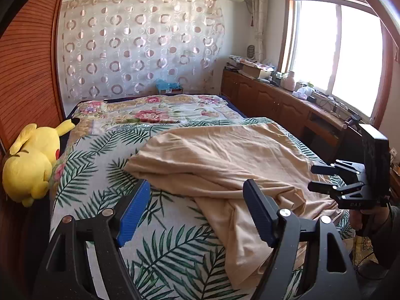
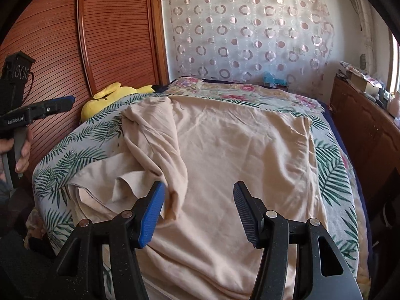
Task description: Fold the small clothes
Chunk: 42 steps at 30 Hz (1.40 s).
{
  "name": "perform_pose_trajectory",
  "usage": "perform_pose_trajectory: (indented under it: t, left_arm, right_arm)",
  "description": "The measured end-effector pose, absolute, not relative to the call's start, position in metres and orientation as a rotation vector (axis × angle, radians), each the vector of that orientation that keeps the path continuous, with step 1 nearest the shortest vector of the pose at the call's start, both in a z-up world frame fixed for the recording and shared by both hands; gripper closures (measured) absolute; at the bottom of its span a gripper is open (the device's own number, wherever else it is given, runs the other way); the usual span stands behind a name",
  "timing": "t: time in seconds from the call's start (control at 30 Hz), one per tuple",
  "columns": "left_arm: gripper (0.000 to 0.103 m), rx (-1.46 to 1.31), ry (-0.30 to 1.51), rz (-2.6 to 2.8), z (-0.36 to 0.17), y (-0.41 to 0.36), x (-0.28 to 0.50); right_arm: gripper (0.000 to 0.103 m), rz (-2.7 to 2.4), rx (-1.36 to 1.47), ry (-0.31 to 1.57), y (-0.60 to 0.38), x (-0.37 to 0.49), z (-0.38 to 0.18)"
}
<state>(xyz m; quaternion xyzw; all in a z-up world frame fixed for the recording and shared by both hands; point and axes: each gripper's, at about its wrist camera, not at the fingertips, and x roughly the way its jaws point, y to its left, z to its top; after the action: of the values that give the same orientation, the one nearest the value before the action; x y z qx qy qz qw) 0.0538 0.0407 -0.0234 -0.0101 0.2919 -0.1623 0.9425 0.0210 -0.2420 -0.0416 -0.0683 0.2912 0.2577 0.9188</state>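
Note:
A beige garment [image 1: 225,157] lies spread and partly bunched on the bed [image 1: 105,165], one part hanging over the near edge. It fills the middle of the right wrist view [image 2: 237,145], with a crumpled fold at its left side. My left gripper [image 1: 197,200] is open and empty above the garment's near left edge. It shows at the far left of the right wrist view [image 2: 67,103]. My right gripper [image 2: 200,200] is open and empty over the garment's near part. It shows at the right of the left wrist view [image 1: 312,177].
A yellow plush toy [image 1: 32,162] lies at the bed's left edge against a wooden slatted wardrobe [image 2: 75,50]. A wooden cabinet [image 1: 275,100] with clutter runs along the right side under the window. A floral quilt [image 1: 160,110] covers the far half of the bed.

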Motion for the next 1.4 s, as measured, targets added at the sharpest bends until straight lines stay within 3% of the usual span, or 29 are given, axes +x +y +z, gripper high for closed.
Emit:
perform_pose_trajectory:
  t: [0.3,0.83,0.9,0.97,1.4]
  left_arm:
    - [0.026,-0.03,0.633,-0.301,-0.05,0.044,0.051]
    - [0.026,-0.037,0.635,-0.289,-0.058,0.041,0.049]
    - [0.026,-0.037,0.636,-0.287,-0.058,0.04,0.049]
    - [0.025,-0.041,0.638,-0.288,-0.059,0.041,0.049]
    - [0.026,-0.044,0.648,-0.3,-0.063,0.034,0.047]
  right_arm:
    - [0.044,0.584,-0.171,0.708,-0.195,0.064,-0.059]
    - [0.044,0.57,-0.202,0.744,-0.182,0.071,-0.069]
    - [0.057,0.579,-0.21,0.747,-0.181,0.07,-0.07]
    - [0.096,0.588,-0.253,0.741,-0.177,0.066,-0.071]
    - [0.097,0.62,-0.211,0.548,-0.205,0.028,-0.017]
